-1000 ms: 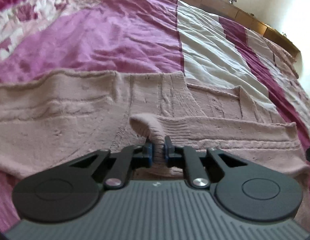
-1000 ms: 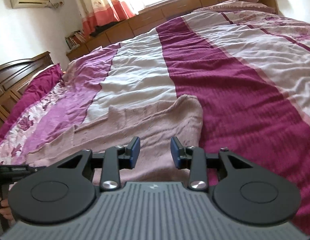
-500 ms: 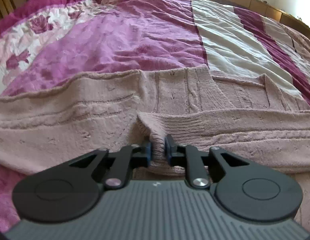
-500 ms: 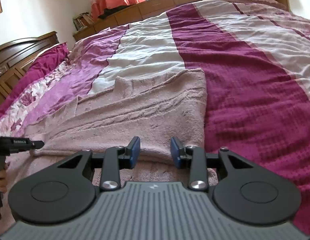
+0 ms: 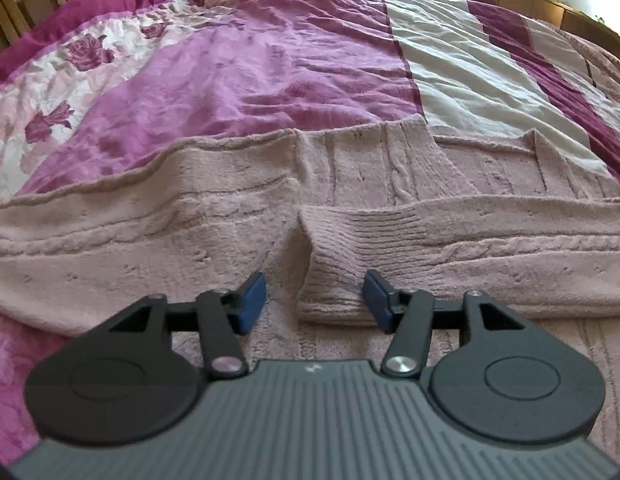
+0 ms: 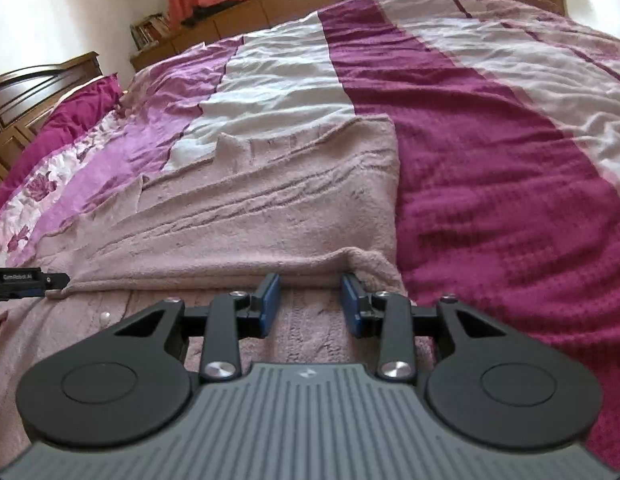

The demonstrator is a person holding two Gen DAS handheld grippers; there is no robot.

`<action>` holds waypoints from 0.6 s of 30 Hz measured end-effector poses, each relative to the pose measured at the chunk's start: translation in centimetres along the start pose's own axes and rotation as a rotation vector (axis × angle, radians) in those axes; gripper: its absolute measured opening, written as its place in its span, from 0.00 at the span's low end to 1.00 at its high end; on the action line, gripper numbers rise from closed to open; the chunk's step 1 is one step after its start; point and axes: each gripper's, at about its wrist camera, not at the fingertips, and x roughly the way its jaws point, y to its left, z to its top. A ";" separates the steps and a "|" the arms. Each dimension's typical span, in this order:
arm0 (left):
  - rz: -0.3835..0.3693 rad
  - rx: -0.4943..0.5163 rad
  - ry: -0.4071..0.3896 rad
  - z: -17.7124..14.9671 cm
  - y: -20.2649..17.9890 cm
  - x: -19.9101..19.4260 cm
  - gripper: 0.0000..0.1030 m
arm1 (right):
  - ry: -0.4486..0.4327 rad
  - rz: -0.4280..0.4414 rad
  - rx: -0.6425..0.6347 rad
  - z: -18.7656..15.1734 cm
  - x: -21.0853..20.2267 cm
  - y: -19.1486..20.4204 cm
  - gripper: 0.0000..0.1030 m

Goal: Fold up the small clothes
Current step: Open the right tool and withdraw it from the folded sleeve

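Observation:
A dusty-pink knitted cardigan (image 5: 390, 168) lies spread on the bed. One sleeve is folded across its body, and the ribbed cuff (image 5: 334, 264) lies flat between the jaws of my left gripper (image 5: 314, 304), which is open and not gripping it. In the right wrist view the cardigan (image 6: 269, 208) lies with the folded sleeve edge just ahead of my right gripper (image 6: 310, 300), which is open and empty, low over the knit. The left gripper's tip (image 6: 29, 280) shows at the far left of that view.
The bed is covered by a striped quilt (image 6: 490, 168) in magenta, cream and floral pink. A dark wooden headboard (image 6: 41, 80) and low wooden cabinets (image 6: 237, 16) stand beyond it, with curtains at the window.
My left gripper has opened and let go of the sleeve cuff, which now lies flat on the cardigan. Both grippers have come lower and closer to the garment.

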 end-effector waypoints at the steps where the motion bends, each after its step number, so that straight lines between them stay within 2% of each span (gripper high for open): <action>1: 0.000 -0.006 0.004 0.1 0.2 -0.3 0.54 | 0.000 0.003 0.003 0.1 -0.3 0.1 0.48; 4: 0.013 -0.027 0.012 0.2 1.1 -1.6 0.55 | -0.014 0.018 0.021 0.4 -1.3 0.4 0.56; 10: 0.064 -0.060 0.030 0.1 4.1 -4.7 0.55 | -0.051 0.050 0.027 0.9 -4.1 2.0 0.65; 18: 0.139 -0.115 0.012 -1.1 9.0 -8.5 0.55 | -0.040 0.125 0.001 0.2 -6.2 5.1 0.73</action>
